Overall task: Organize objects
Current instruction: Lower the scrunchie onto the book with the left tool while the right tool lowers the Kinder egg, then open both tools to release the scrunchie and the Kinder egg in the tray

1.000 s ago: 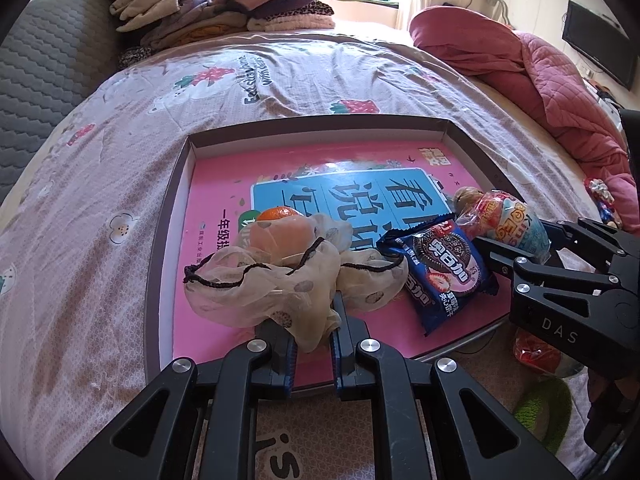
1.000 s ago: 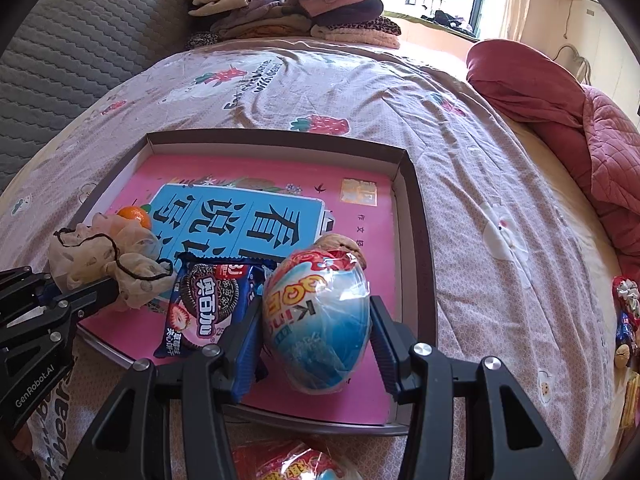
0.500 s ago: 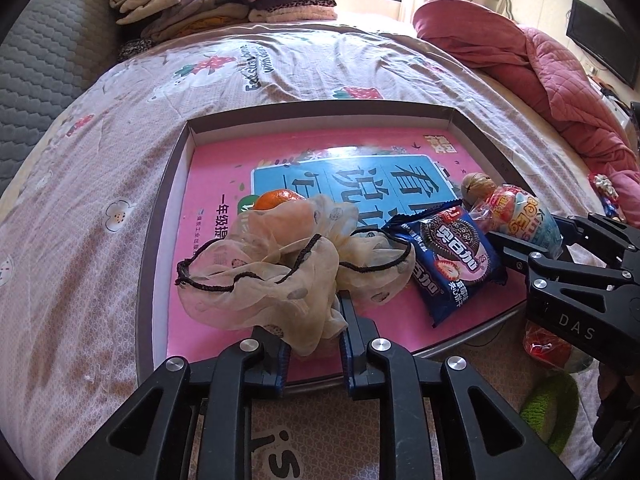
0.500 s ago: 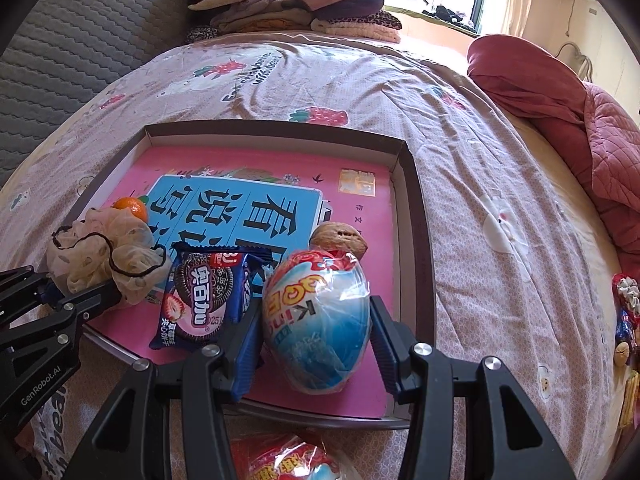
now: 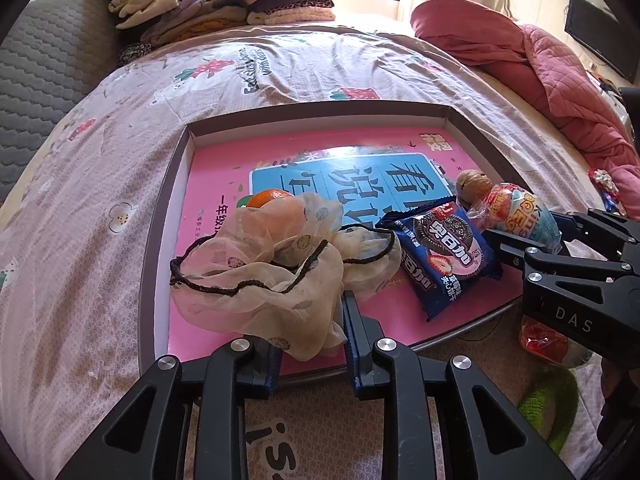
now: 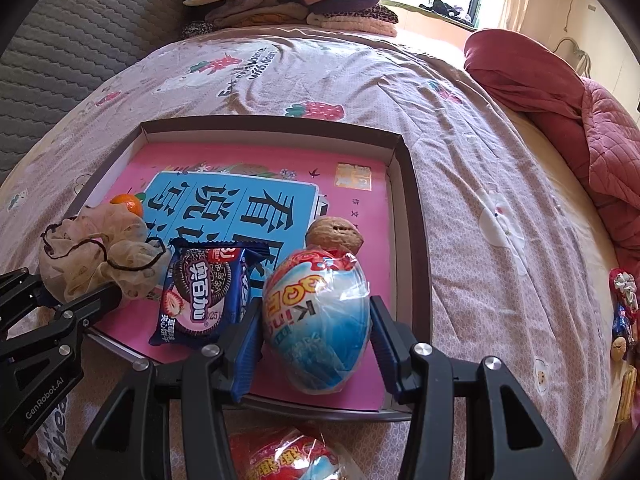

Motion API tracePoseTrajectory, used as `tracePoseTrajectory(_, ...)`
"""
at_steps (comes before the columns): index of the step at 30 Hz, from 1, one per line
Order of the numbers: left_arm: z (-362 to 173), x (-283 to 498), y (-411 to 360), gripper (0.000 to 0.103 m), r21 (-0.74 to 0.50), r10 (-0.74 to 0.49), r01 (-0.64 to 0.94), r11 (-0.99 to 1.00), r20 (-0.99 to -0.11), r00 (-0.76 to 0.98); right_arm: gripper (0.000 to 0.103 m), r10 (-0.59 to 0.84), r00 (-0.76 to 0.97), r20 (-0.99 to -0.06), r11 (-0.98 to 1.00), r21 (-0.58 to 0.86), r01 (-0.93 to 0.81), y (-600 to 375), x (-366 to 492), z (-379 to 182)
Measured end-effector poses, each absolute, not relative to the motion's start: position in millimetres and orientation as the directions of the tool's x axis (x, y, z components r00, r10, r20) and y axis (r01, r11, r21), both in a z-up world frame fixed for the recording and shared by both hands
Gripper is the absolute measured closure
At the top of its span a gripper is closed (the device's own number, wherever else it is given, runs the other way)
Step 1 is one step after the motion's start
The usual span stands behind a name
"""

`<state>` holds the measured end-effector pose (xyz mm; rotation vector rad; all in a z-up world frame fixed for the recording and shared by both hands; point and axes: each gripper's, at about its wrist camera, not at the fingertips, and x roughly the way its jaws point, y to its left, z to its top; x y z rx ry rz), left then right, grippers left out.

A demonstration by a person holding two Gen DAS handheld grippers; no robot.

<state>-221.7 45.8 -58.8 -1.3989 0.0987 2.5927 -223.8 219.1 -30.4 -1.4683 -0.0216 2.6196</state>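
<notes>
Left wrist view: left tool (image 5: 310,344) with jaws opening, beige scrunchie (image 5: 276,268) lying loose between them on the pink book in the shallow box lid (image 5: 160,240) on the bed – orange (image 5: 266,198) just behind, cookie packet (image 5: 444,254) beside. Right wrist view: right tool (image 6: 316,332) about half open, egg-shaped wrapped toy (image 6: 318,320) filling the gap, pads against its wrapper, resting in the lid's near corner – walnut (image 6: 334,236) just behind.
</notes>
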Motion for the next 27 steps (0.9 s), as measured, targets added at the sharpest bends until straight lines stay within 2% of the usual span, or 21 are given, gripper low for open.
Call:
tracePoseTrajectory(4,-55.8,-220.0,44.1,0.075,-0.032,0.135,-0.197,-0.980,-0.833,-0.536,0.052,0.130,-0.515,-0.847,-0.990,-0.080,-0.118,217.6,-223.5,-28.2)
tracePoseTrajectory(9,-52.5,-219.2,41.3,0.067,-0.041,0.140,-0.193,-0.980,-0.833,-0.535,0.052,0.134,-0.523,-0.841,-0.990,-0.091,-0.107,213.4,-223.0,-23.8)
tracePoseTrajectory(11,-52.0,-219.8,40.0,0.059,-0.042,0.136,-0.186,-0.982,-0.836,-0.531,0.051,0.138,-0.522,-0.842,-0.990,-0.096,-0.107,212.3,-223.4,-22.9)
tracePoseTrajectory(13,-50.0,-218.7,39.5,0.046,-0.038,0.132,-0.184,-0.982,-0.834,-0.535,0.050,0.138,-0.516,-0.846,-0.990,-0.100,-0.101,211.5,-223.6,-22.4)
tracePoseTrajectory(24,-37.7,-213.9,39.3,0.044,-0.024,0.123,-0.181,-0.983,-0.819,-0.560,0.047,0.145,-0.530,-0.835,-0.989,-0.119,-0.083,206.5,-219.9,-12.5)
tracePoseTrajectory(27,-36.8,-213.3,38.9,0.040,-0.025,0.122,-0.178,-0.984,-0.819,-0.560,0.047,0.145,-0.533,-0.833,-0.989,-0.117,-0.086,205.6,-219.3,-11.4)
